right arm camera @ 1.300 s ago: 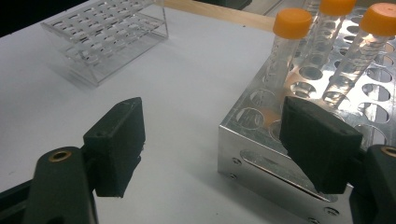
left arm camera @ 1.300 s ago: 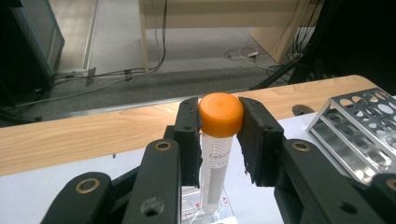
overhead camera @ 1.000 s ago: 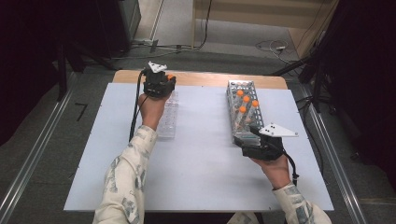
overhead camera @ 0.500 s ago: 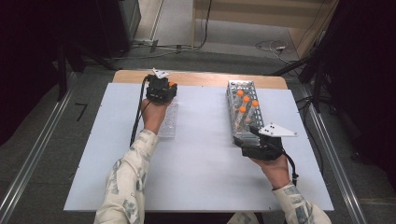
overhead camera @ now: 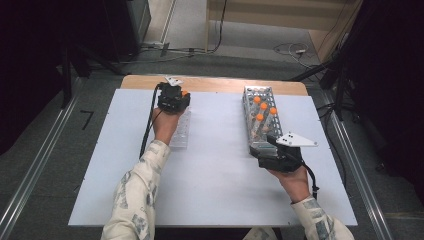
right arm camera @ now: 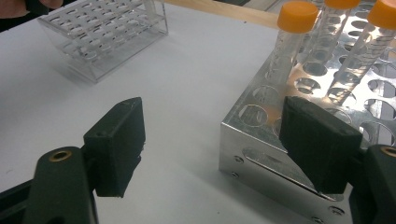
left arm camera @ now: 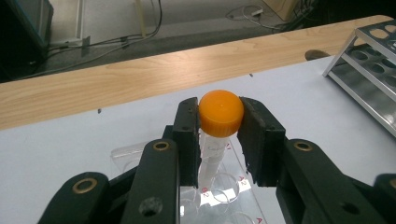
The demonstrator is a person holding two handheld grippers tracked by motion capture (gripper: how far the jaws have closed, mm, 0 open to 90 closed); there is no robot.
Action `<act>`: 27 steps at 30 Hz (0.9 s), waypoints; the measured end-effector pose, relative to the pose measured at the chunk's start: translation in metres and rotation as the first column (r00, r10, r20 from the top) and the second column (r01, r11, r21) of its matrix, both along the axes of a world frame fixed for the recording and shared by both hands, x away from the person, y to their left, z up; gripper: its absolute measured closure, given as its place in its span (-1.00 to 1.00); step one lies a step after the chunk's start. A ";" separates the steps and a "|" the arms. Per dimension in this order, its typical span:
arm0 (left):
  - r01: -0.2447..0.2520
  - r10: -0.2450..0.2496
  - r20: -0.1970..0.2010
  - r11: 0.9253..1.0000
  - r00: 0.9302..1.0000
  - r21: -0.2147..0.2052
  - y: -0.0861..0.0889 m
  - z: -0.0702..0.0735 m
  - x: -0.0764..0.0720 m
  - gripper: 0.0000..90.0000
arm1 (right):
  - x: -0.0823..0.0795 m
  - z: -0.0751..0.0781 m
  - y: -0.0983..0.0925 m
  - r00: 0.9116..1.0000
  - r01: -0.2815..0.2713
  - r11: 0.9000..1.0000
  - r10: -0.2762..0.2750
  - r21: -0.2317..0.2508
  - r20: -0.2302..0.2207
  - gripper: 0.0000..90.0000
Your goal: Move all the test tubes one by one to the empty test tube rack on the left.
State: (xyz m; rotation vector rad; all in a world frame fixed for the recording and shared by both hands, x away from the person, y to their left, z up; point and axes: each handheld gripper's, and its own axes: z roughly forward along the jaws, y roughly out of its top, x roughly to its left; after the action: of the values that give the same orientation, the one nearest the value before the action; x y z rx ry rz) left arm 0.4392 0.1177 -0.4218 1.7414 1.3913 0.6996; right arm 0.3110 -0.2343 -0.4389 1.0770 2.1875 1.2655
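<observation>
Tube (left arm camera: 212,149) cap clamped in left tool (left arm camera: 219,122); right tool (right arm camera: 219,140) wide open

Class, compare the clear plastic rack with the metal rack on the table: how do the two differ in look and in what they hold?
The clear plastic rack is see-through with an open frame; the metal rack is shiny, perforated sheet steel. The plastic rack lies by the left gripper, which is shut on an orange-capped tube standing over it; the metal rack holds several capped tubes, and the open right gripper straddles its corner. Both are hole-grid tube racks on the white table.
</observation>
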 end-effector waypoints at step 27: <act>-0.003 0.013 0.092 0.993 0.996 -0.114 0.007 0.025 -0.041 -0.74 | 0.016 -0.007 0.000 0.995 0.101 0.995 -0.101 -0.018 0.012 -0.41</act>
State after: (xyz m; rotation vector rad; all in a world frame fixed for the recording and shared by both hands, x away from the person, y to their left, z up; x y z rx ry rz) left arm 0.3985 0.1252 -0.3971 1.5957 1.3490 0.6838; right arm 0.3265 -0.2345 -0.4464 1.1551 2.1045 1.2014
